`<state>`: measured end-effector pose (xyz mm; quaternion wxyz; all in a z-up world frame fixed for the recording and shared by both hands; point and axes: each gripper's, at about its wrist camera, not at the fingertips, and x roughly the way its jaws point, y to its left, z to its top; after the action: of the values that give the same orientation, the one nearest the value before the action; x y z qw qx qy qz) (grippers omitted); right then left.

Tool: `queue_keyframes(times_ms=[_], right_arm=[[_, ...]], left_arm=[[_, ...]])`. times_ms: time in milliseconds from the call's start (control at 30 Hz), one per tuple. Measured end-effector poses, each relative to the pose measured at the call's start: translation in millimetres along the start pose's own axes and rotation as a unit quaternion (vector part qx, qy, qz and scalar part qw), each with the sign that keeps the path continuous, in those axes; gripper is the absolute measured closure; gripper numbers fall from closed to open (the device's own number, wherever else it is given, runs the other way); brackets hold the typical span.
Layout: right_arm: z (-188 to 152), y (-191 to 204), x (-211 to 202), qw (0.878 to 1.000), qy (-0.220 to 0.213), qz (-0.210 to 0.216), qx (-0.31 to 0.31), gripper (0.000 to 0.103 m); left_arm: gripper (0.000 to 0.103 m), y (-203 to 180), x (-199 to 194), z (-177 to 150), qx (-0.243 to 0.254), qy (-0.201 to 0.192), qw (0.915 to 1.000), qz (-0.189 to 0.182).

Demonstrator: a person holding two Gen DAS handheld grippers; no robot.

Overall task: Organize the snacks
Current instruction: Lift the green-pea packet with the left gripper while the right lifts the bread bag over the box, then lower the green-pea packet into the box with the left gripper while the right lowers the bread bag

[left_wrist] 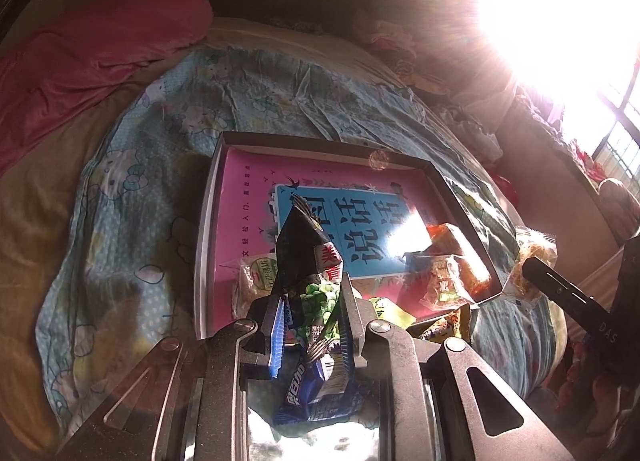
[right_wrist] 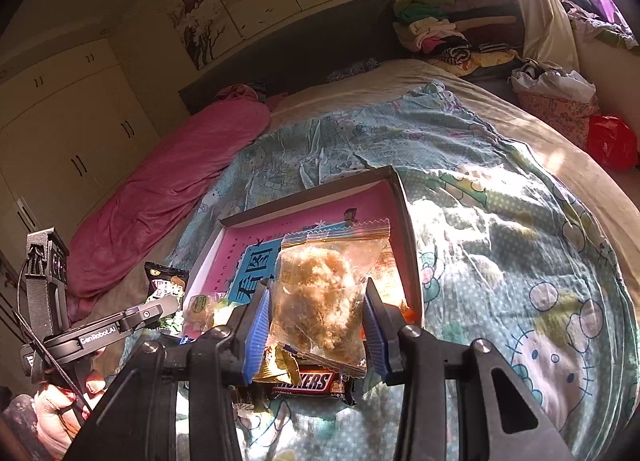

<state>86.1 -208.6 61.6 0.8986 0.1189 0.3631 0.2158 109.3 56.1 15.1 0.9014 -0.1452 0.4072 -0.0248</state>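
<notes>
left gripper nearly closed, pinching an upright dark green-pea snack packet above the near edge of the pink-lined tray | right gripper part closed on a clear bag of crumbly snack over the tray's near right corner | snickers bar half hidden below | glare washes out the upper right of the left view

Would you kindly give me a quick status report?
Left gripper shut on dark pea packet. Right gripper shut on clear snack bag. Pink tray ahead.
</notes>
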Motion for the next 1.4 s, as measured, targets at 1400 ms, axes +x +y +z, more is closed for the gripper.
queue_keyframes(times_ms=[1400], right_arm=[[-2.5,-7.9,48.7,0.998,0.037,-0.047,-0.012,0.060]], left_arm=[[0.080,-0.1,52.6,-10.7,0.004,0.036,0.9993,-0.004]])
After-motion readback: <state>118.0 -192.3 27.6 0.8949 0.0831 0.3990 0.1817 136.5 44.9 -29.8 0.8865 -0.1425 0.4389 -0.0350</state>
